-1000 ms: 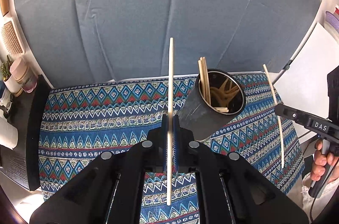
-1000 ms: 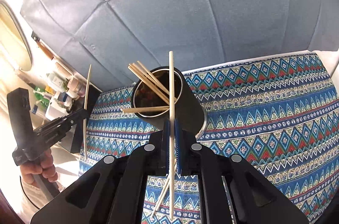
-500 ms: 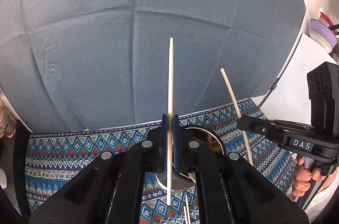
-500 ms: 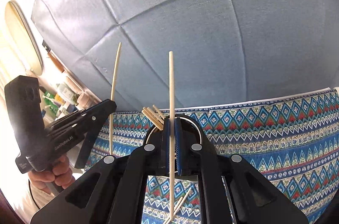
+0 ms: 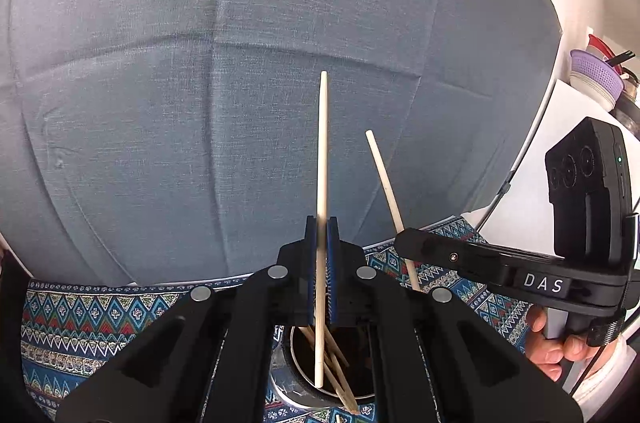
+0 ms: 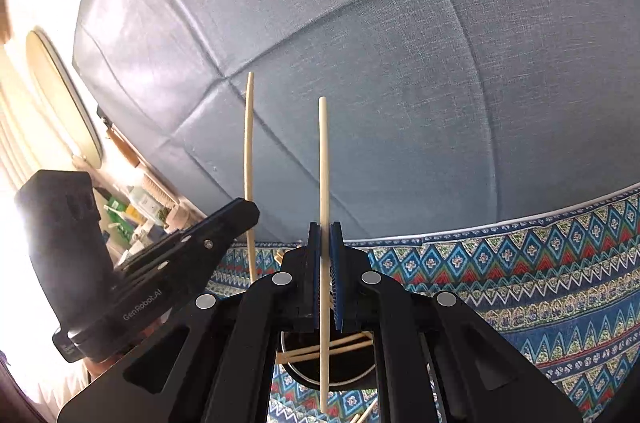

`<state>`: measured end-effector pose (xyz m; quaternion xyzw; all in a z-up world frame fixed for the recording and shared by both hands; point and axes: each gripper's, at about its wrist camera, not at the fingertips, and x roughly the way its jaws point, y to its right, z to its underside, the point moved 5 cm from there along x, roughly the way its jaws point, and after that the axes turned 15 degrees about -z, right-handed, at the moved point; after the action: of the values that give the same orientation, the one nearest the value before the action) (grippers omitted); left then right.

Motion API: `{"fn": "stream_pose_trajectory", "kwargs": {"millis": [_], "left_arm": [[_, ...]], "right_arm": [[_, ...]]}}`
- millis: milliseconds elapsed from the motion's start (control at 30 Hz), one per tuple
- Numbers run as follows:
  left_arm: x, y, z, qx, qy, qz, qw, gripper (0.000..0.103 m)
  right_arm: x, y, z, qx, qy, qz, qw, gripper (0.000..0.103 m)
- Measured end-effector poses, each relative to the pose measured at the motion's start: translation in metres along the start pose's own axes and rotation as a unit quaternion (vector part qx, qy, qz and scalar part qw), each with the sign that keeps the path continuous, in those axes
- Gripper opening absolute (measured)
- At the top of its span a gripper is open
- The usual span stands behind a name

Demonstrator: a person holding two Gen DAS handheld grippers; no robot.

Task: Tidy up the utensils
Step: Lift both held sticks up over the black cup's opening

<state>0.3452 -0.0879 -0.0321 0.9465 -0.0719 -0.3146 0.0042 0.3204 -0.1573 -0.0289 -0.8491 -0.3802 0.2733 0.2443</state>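
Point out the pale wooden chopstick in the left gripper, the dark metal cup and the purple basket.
Pale wooden chopstick (image 5: 322, 151): left wrist view, on its upper shaft above the pads.
Dark metal cup (image 5: 298, 389): left wrist view, on its near-left rim.
Purple basket (image 5: 596, 73): left wrist view, on its mesh wall.

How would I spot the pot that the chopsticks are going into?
Find the patterned blue tablecloth in front of the grey backdrop. The dark round cup stands on it, just below both grippers. It is the only container there, with pale chopsticks leaning inside.
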Motion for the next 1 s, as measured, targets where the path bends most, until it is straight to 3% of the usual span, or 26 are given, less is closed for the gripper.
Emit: {"fn": "stream_pose_trajectory", "kwargs": {"millis": [167, 500, 1000], "left_arm": [[0.009, -0.002, 0.006, -0.012, 0.019, 0.025, 0.9994, 0.005], [0.032, 0.015, 0.027, 0.026, 0.031, 0.005, 0.9992, 0.005], [0.032, 0.002, 0.068, 0.016, 0.011, 0.013, 0.9997, 0.005]], "right_arm": [[0.005, -0.001, -0.004, -0.026, 0.041, -0.005, 0.999, 0.005], [0.02, 0.025, 0.007, -0.029, 0.086, -0.006, 0.996, 0.005], [0.023, 0.036, 0.04, -0.035, 0.046, 0.014, 0.998, 0.005]]}}
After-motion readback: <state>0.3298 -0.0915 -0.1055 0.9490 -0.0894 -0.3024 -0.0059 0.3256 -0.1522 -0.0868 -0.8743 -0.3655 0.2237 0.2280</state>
